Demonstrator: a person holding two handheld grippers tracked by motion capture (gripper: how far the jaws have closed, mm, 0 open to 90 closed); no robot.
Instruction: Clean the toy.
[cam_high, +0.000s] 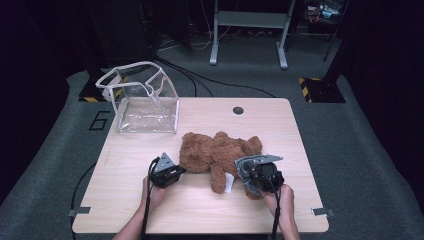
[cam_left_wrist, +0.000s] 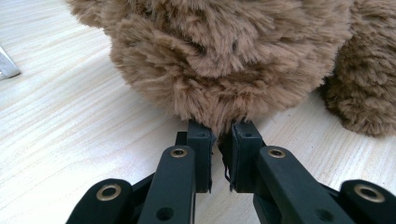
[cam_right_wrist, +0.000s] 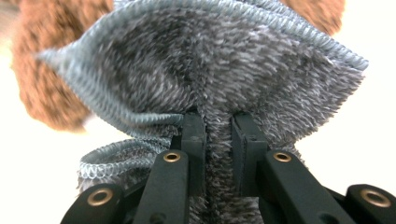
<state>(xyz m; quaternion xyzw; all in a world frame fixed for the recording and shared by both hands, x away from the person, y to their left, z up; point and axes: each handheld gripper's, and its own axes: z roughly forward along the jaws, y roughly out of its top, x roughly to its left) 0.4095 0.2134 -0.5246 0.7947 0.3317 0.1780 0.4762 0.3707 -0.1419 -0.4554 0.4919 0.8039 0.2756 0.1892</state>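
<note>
A brown plush teddy bear (cam_high: 215, 152) lies across the middle of the wooden table (cam_high: 130, 200). My left gripper (cam_high: 179, 171) is at the bear's left side. In the left gripper view its jaws (cam_left_wrist: 219, 133) are shut on a tuft of the bear's fur (cam_left_wrist: 224, 60). My right gripper (cam_high: 248, 172) is at the bear's right leg. It is shut on a grey terry cloth (cam_right_wrist: 219, 60) with a stitched edge, which bunches up around the jaws (cam_right_wrist: 218, 126). The bear shows blurred behind the cloth.
A clear plastic bag (cam_high: 145, 100) with a white rim stands open at the table's far left corner. A round cable hole (cam_high: 238, 110) sits near the far edge. A white tag (cam_high: 228, 183) lies by the bear's leg. Bare wood stretches along the front edge.
</note>
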